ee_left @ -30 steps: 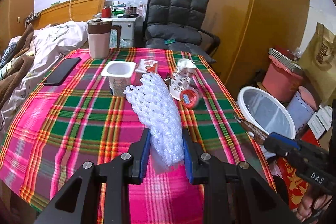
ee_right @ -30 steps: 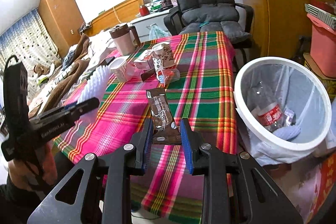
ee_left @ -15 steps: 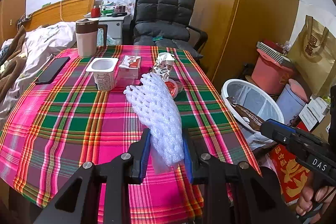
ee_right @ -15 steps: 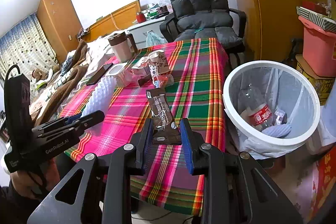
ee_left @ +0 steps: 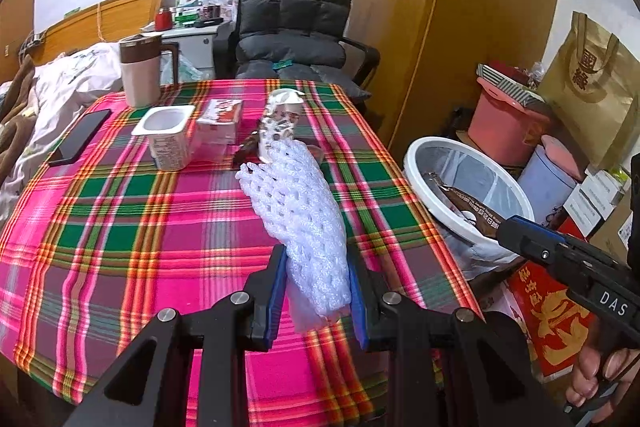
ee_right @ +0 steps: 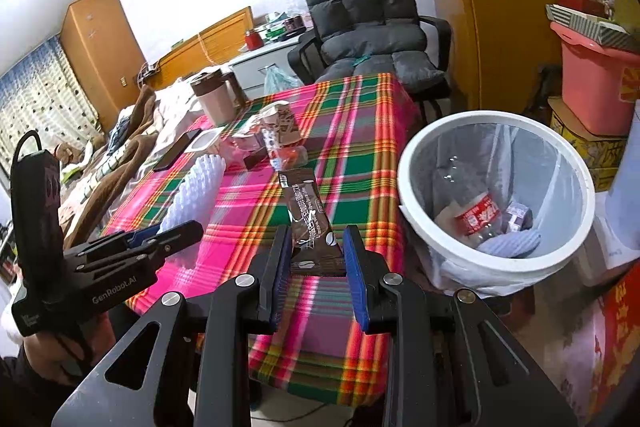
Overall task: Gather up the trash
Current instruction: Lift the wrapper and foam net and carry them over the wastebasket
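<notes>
- Left gripper (ee_left: 316,281) clamped on the near end of a white foam-mesh fruit sleeve (ee_left: 298,215), its far end sticking out forward above the pink-and-green plaid tablecloth (ee_left: 120,219); held clear of the table, presumably for carrying to the bin.
- Right gripper (ee_right: 316,259) pinched narrowly on a flat dark brown snack wrapper (ee_right: 308,219), pointing out past the jaws, just left of the round white-rimmed waste bin with a plastic liner (ee_right: 496,259).
- Bin beside the table's right edge, already holding a clear plastic bottle with a red label (ee_right: 476,217) and other scraps.
- More trash left on the cloth: empty white plastic tub (ee_left: 166,137), printed paper cup (ee_left: 280,119), small red-and-white carton (ee_left: 220,119).
- Not trash, likely to stay: brown-lidded beige jug (ee_left: 140,71), black phone (ee_left: 80,143).
- Nothing between wrapper and bin opening; table corner close underneath.
</notes>
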### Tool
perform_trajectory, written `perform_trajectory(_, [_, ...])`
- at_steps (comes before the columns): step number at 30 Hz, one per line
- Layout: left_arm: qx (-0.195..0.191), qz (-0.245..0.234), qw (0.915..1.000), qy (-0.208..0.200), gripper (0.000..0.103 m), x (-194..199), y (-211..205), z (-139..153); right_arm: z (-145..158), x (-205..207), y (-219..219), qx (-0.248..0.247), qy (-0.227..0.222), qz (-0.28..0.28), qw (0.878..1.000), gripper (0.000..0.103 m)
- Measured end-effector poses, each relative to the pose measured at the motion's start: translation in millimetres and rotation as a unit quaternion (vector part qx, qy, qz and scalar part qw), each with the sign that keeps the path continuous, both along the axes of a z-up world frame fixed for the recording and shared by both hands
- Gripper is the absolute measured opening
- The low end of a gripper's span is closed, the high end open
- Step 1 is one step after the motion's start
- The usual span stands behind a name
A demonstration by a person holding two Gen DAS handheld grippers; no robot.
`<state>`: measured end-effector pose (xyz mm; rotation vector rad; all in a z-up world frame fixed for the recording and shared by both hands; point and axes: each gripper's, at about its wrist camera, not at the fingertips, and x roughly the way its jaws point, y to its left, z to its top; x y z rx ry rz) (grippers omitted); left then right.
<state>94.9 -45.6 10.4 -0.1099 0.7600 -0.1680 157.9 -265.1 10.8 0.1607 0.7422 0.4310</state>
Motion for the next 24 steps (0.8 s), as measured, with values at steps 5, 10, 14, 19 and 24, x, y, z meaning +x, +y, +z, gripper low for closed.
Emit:
perform_trajectory(5, [-0.001, -0.022, 0.9998, 0.000, 0.029, 8, -17, 0, -1, 1, -15, 0.004, 0.001, -0.018, 1.000, 0.029])
perform_trajectory(10, [-0.002, -0.045, 0.9990, -0.001, 0.029, 16, -35, -1, -2, 3, -31, 0.006, 0.003, -0.040, 0.999, 0.029])
perform_trajectory(14, [-0.006, -0.065, 0.9979, -0.001, 0.029, 25, -50, -1, -4, 4, -43, 0.006, 0.006, -0.057, 0.998, 0.029])
perform_trajectory(19, [-0.010, -0.089, 0.9960, 0.000, 0.029, 38, -69, -2, -7, 9, -57, 0.004, 0.009, -0.077, 0.997, 0.029])
perform_trajectory(24, [-0.016, -0.117, 0.9930, 0.002, 0.029, 54, -91, -4, -12, 17, -72, 0.001, 0.014, -0.098, 0.995, 0.029])
